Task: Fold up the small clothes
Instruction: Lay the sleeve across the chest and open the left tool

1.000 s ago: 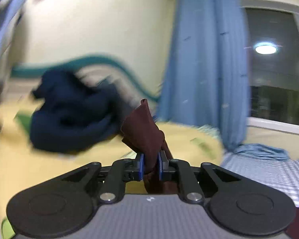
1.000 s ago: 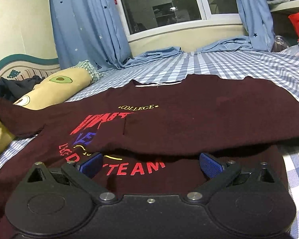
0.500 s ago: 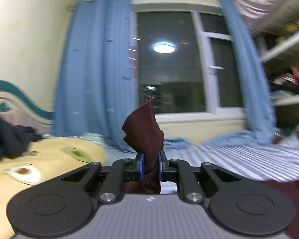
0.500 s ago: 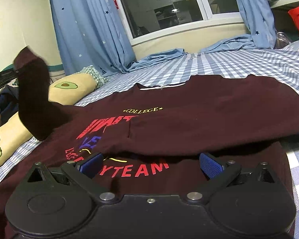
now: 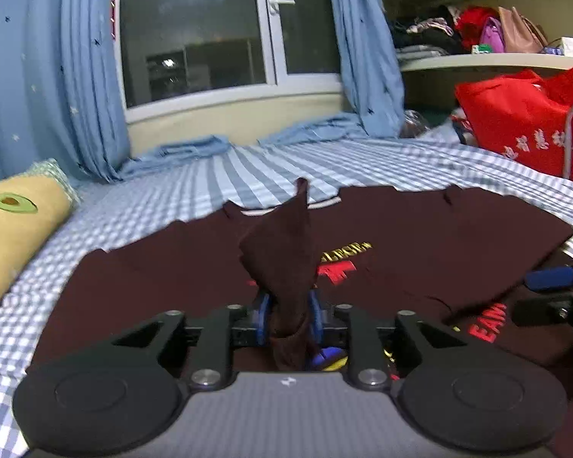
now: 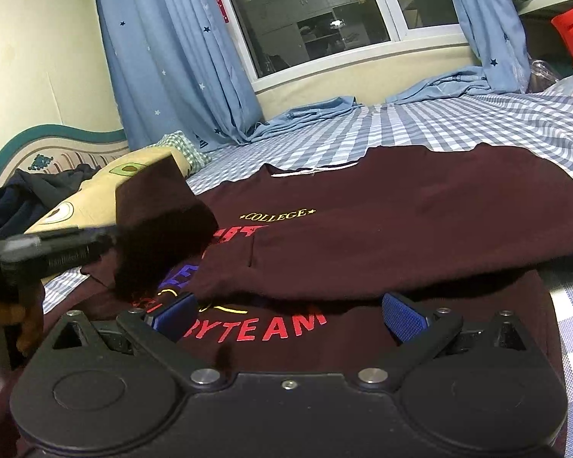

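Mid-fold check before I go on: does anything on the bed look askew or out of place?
Only the sleeve: it stands bunched and upright between the left hand-held gripper's jaws, which have just been opening, not flat on the maroon T-shirt. The right hand-held gripper is open and empty. Nothing looks damaged.

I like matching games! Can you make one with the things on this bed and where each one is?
Things:
1. maroon T-shirt
2. avocado pillow
3. red bag
4. sleeve

Places:
A. between the fingers of the left claw
B. spread on the checked bedsheet
C. at the bed's left edge
D. at the right, below the shelves

Pairs: 1-B, 2-C, 3-D, 4-A
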`<state>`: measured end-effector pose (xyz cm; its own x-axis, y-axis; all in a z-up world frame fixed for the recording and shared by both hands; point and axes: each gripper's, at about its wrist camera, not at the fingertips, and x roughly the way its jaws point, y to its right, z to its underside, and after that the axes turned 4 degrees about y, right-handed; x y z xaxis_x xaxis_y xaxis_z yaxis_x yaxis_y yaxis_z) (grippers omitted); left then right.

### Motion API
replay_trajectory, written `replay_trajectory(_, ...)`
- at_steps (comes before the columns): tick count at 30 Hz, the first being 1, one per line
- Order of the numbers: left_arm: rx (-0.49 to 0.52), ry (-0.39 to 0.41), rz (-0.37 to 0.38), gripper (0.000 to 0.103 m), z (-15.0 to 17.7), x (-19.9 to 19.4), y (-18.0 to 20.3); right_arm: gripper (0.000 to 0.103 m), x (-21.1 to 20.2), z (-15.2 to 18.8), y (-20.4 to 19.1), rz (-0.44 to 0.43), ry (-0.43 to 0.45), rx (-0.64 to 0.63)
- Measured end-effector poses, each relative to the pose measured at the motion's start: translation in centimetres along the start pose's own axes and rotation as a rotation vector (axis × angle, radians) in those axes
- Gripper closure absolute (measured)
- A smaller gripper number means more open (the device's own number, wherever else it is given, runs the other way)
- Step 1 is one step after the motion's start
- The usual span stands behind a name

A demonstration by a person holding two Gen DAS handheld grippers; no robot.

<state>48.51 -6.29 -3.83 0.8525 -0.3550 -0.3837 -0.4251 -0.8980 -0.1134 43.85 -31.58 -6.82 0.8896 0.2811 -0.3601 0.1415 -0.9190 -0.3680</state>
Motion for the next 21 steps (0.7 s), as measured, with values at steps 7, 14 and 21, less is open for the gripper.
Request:
replay_trajectory(7, -0.013, 0.029, 0.074, 0.011, -0.5, -2.6, -1.2, 0.000, 0.0, 0.0, 0.1, -0.004, 0.005, 0.005)
replay_trajectory(14, -0.075, 0.039, -0.202, 0.009, -2.0, -3.1, -5.8, 0.000, 0.0, -0.1, 0.2, -0.008, 0.011, 0.009)
replay_trajectory(21, -0.118, -0.158, -0.546, 0.035, -2.0, 3.9, -14.8, 0.000, 0.0, -0.1, 0.1, -0.011, 0.012, 0.010)
